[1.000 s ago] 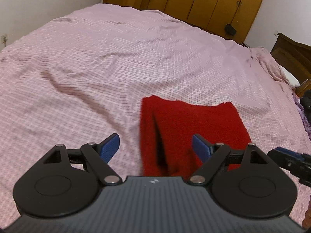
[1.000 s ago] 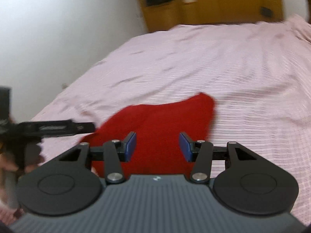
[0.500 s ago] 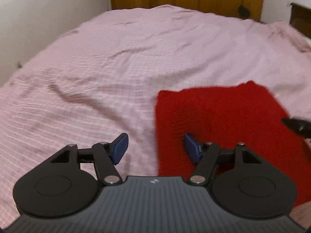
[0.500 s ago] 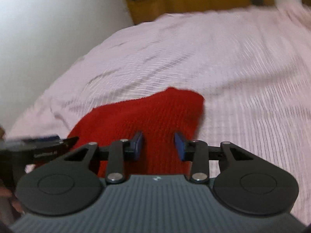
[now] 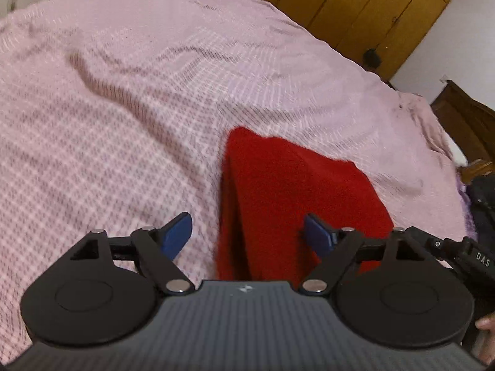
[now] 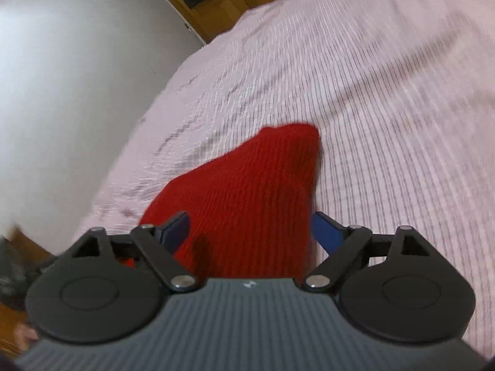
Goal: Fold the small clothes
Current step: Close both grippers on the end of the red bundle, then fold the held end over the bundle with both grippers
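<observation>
A red knitted garment [image 5: 287,185] lies folded on the pink checked bed cover [image 5: 123,123]. My left gripper [image 5: 246,225] hovers low over the garment's near left edge. Its jaws are opening, and the folded left border runs between the blue pads without either pad pressing on it. In the right wrist view the same garment [image 6: 247,191] tapers to a far corner. My right gripper [image 6: 250,219] is over its near end with the jaws opening wide. The cloth lies under and between the pads [image 6: 326,232], and nothing is pinched.
Wooden wardrobes [image 5: 371,9] stand beyond the bed, with a dark wooden headboard [image 5: 464,123] at the right. A white wall [image 6: 62,77] runs along the bed's left side. A black bar marked DAS [image 5: 464,253] crosses the left view's right edge, and a fingertip [image 5: 485,323] shows below it.
Both pairs of jaws narrowed half a second ago and now stand wide. Both grippers sank closer to the red garment, and both views have rolled.
</observation>
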### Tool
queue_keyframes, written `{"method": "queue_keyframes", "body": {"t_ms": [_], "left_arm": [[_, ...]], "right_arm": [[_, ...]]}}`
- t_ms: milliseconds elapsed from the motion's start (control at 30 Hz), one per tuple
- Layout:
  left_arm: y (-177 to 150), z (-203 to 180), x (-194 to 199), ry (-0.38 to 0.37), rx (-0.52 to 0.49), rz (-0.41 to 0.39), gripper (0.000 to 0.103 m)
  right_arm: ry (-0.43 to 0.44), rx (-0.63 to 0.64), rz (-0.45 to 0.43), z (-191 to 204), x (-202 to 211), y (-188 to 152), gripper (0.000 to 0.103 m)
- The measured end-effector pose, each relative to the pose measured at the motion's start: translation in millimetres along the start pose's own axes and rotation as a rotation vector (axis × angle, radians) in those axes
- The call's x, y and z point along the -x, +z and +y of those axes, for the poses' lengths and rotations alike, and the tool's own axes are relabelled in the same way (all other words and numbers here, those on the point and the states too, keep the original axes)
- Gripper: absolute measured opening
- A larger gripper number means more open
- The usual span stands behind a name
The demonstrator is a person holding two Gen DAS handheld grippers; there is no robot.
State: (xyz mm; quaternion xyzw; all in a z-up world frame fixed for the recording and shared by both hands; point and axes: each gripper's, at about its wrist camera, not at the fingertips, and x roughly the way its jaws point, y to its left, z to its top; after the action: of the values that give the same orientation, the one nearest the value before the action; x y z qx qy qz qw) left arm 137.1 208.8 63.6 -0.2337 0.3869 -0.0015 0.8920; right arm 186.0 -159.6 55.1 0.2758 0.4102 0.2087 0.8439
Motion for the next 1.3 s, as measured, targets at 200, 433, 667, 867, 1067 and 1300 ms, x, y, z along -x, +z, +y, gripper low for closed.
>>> {"method": "queue_keyframes", "body": {"t_ms": [200,433,667,867,1067,1300], "left_arm": [[-15,4,-1,-0.021,0.001,0.041,0.088],[-22,10,-12,-0.073,0.055,0.087,0.088],[-30,18,-26,-0.231,0.151,0.159,0.085],[-31,-1,-10,-0.258,0.098,0.122,0.085],[-37,-27,15,-0.288,0.108,0.133,0.085],[-71,-62,51,-0.359,0.117,0.180,0.085]], "right_arm": [[0.066,-0.105,0.098,-25,2,-16,0.093],[0.228,-0.227,0.225,-42,-37,-29,0.094],[0.240,-0.209,0.211,-21,-56,-37,0.088],[0.307,-0.263,0.163,-15,-29,-28,0.070],[0.263,-0.205,0.172,0,18,-16,0.069],[0.194,-0.162,0.189,2,91,-21,0.069]]}}
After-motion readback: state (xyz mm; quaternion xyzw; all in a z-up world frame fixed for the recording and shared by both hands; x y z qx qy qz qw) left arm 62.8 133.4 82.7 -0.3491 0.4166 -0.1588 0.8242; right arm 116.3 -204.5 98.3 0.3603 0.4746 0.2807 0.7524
